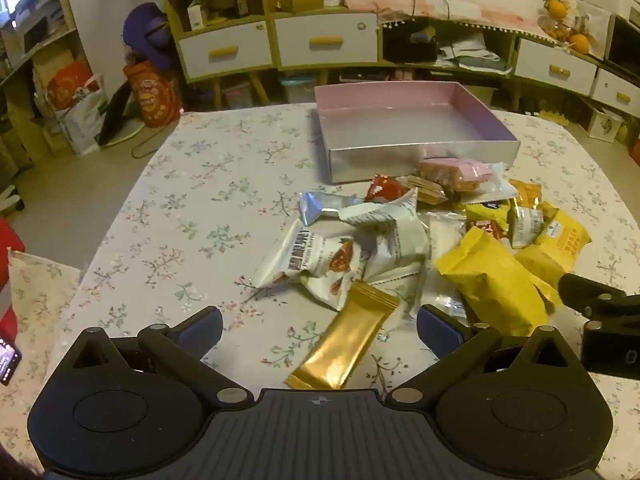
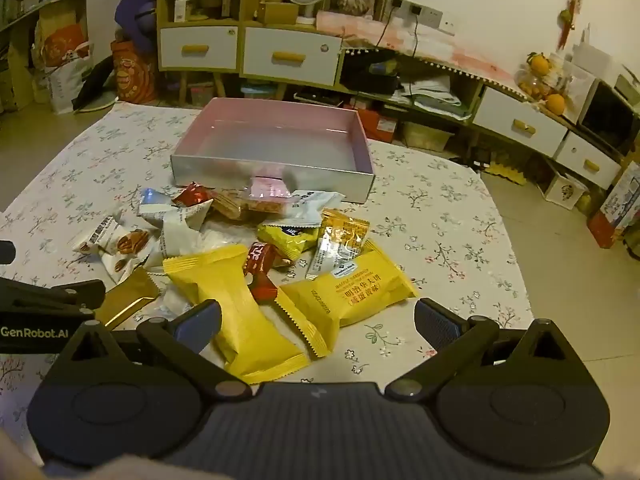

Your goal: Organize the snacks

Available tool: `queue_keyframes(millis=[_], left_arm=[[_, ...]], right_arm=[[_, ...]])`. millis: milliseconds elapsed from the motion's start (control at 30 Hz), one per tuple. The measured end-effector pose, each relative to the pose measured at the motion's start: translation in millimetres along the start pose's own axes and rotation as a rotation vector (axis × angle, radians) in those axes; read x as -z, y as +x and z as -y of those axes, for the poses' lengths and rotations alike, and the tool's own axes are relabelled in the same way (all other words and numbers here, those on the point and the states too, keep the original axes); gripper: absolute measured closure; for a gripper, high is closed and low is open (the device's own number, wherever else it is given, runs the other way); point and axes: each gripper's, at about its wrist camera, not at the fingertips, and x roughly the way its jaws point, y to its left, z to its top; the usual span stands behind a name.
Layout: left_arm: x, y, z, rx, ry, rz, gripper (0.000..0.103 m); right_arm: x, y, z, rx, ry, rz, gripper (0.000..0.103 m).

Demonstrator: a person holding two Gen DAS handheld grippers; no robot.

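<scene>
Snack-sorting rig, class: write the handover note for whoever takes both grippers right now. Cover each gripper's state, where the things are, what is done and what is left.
Left gripper: open, holding nothing, hovering over the shiny gold bar wrapper.
Right gripper: open, holding nothing, above the plain yellow pillow packet and the printed yellow packet.
Shallow silver cardboard box with pink lining: empty, at the far side of the floral tablecloth.
Snack pile: loose on the cloth in front of the box; the white pecan packet is at its left edge.
Done: nothing in the box yet.
Left: move every packet into the box.
</scene>
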Motion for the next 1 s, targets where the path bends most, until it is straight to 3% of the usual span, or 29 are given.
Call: queue_keyframes(millis=[167, 300, 1000], left_arm=[[-4.3, 1.6, -8.2, 0.032, -0.015, -0.021, 0.0], [1.4, 1.2, -0.8, -0.003, 0.005, 0.007, 0.0], [6.1, 7.7, 2.3, -0.011, 0.026, -0.017, 0.0]], right_arm=[[-0.2, 1.7, 3.5, -0.008, 0.027, -0.011, 0.0], [-1.0, 2.2, 6.5, 0.001, 0.036, -0.014, 0.0], [0.2, 8.0, 8.2, 0.012, 0.055, -0.018, 0.0]])
